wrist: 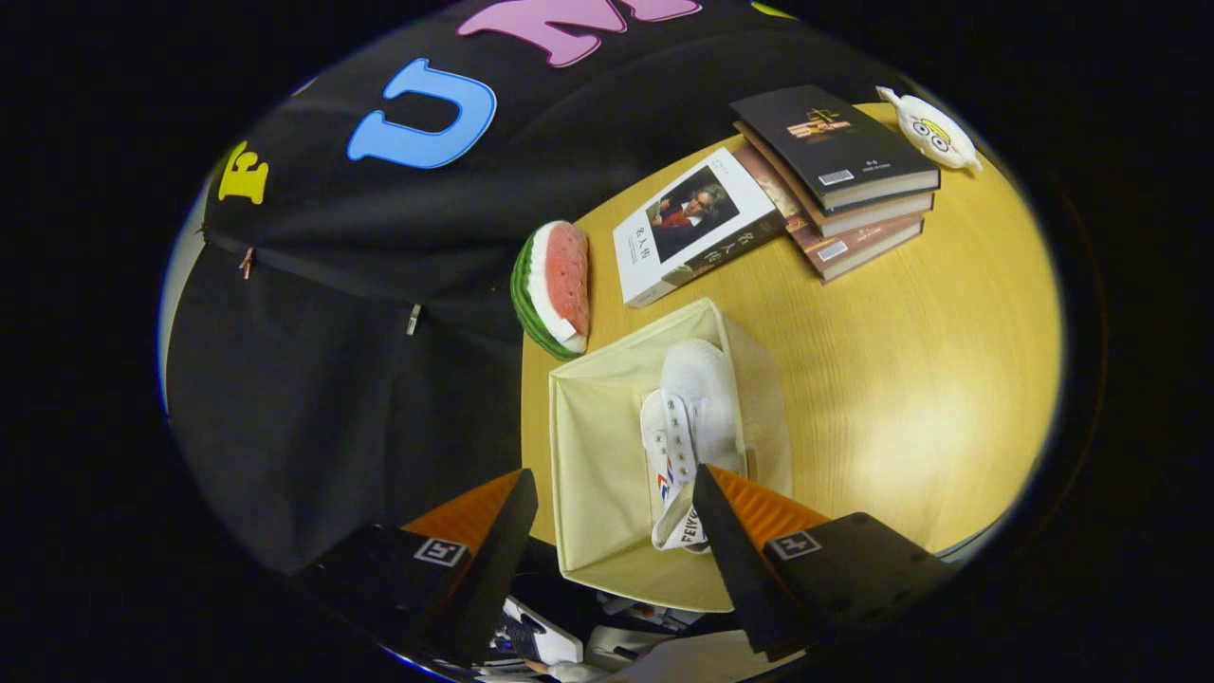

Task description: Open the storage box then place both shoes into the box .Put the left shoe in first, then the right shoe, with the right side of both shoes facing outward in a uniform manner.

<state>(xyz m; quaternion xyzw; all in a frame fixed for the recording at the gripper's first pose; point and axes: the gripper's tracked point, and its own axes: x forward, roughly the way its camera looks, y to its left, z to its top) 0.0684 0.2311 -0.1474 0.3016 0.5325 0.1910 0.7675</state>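
Claw [607, 526] open above box [588, 455]; shoe [685, 427] tongue reads "FEIYUE".

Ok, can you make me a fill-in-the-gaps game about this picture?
1. The white shoe lies inside the cream ____.
2. Beside the box stands a toy slice of ____.
3. The fingers of the hand-held gripper are ____, holding nothing.
4. The stack of books rests on the wooden ____.

Missing words: box; watermelon; open; table.

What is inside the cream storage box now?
One white shoe lies inside the open storage box, along its far side. The box floor under the shoe is covered, so I cannot see it. The tool is open above the box, holding nothing.
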